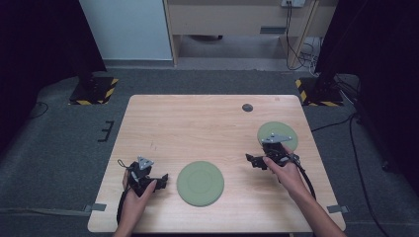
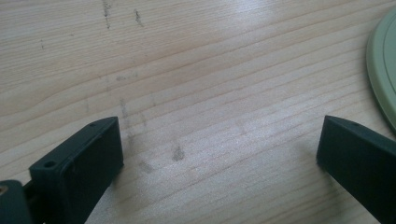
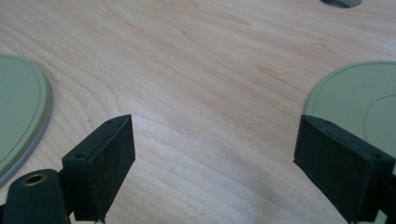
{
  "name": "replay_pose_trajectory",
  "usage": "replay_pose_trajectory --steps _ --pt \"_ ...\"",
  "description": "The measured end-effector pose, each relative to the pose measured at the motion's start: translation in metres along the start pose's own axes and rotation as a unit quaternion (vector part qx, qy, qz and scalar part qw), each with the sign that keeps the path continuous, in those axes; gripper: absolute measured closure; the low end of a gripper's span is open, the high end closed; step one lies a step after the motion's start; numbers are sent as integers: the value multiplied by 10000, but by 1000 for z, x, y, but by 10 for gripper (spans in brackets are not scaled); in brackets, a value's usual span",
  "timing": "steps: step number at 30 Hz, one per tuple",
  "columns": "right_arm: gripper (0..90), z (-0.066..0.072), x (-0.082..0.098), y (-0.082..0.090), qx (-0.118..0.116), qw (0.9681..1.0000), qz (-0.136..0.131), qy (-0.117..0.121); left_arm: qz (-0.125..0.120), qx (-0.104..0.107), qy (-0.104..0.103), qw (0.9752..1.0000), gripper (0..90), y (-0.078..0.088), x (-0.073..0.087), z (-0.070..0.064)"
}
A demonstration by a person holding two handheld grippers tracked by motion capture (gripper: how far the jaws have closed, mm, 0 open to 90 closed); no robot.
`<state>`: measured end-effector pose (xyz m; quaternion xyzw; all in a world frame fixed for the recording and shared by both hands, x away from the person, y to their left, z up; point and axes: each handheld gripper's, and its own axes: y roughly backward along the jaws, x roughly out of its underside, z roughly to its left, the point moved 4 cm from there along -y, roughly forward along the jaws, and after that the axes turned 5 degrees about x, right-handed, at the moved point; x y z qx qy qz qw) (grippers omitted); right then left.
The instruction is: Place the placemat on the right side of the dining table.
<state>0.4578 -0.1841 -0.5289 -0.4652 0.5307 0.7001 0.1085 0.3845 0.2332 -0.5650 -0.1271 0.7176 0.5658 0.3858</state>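
Resting low over the front left part of the bench (image 1: 207, 113), the left tongs (image 1: 160, 180) are held in the person's left hand (image 1: 134, 196), with a black cable hanging from them past the bench edge. In the left gripper view these left tongs (image 2: 219, 149) are spread wide, with bare wood grain and a few dark scuffs between the jaws, and nothing is pinched. The near green plate (image 1: 200, 183) lies flat at the front middle of the bench, just beside the left tongs on their right; its rim shows at the right edge of the left gripper view (image 2: 384, 70).

Farther right, the right hand (image 1: 286, 170) holds the right tongs (image 1: 251, 160), which point toward the middle of the bench. In the right gripper view the right tongs (image 3: 215, 149) are also spread wide, with only bare wood between the jaws. The far green plate (image 1: 284, 132) lies flat near the right edge of the bench, partly covered in the high view by the grey three-cornered plate on the right tongs. In the right gripper view this far plate (image 3: 359, 93) sits behind the right-hand jaw, and the near plate (image 3: 21, 112) shows at the left edge, beside the other jaw. The two plates are well apart.

A small dark round disc (image 1: 247, 107) sits in the bench top toward the far side.
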Motion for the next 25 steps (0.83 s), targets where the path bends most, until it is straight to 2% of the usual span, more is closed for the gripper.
replay_pose_trajectory --steps 2,10,22,25 --pt "124 4 3 0 -30 9999 63 78 1 0 -1 10000 0 0 0 0" --pt "128 22 13 -7 -216 9995 208 107 1 0 -1 10000 0 0 0 0" --pt "89 40 21 -31 -35 9994 324 151 1 0 -2 10000 0 0 0 0" --pt "58 44 22 -33 105 9989 348 300 2 2 -2 10000 0 0 0 0"
